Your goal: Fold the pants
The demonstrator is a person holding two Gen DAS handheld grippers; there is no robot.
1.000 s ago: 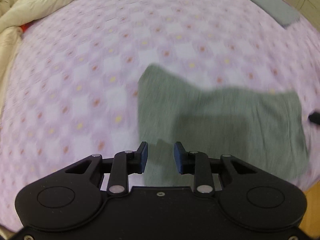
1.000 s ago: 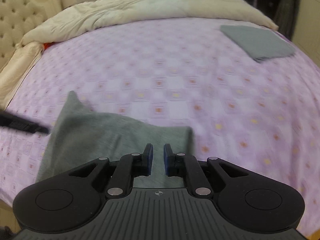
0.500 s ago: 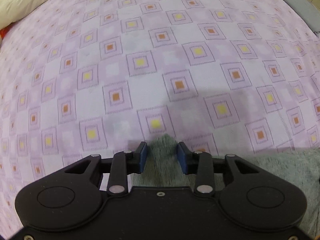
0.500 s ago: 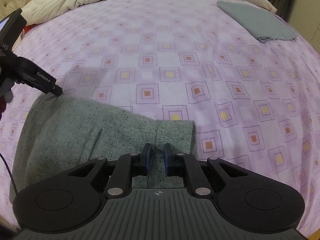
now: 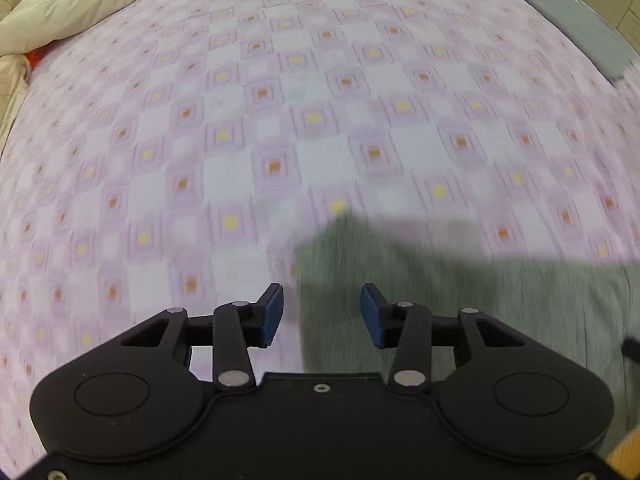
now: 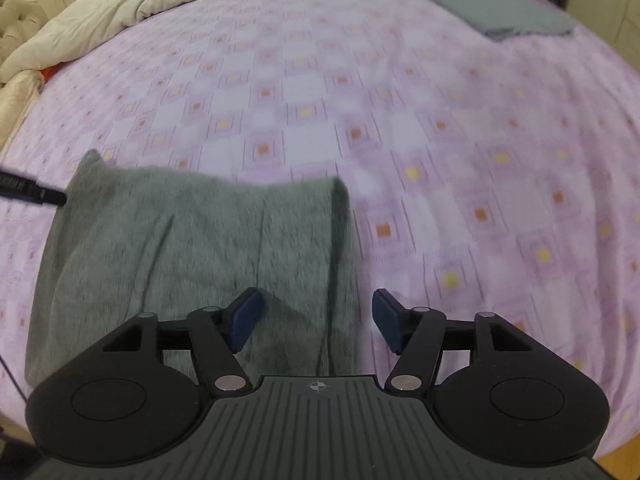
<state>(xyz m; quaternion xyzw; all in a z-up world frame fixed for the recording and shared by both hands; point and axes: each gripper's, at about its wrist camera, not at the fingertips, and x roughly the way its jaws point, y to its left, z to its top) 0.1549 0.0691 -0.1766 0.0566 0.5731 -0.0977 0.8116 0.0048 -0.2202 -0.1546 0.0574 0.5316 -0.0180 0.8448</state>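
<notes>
Item: grey pants point(image 6: 192, 248), folded on the bed point(image 6: 400, 120). I am seeing the right tool point(image 6: 316, 322) straddling their right edge and the left tool point(image 5: 322, 316) their left. Both jaws, having just been opening, are standing wide, gripping nothing.

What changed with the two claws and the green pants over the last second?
Both claws have just been opening. The right claw, which pinched the green pants half a second ago, has let go; the cloth lies flat between its spread jaws. The left claw also widened, pads off the fabric. The folded grey garment and the cream duvet stayed put.
</notes>
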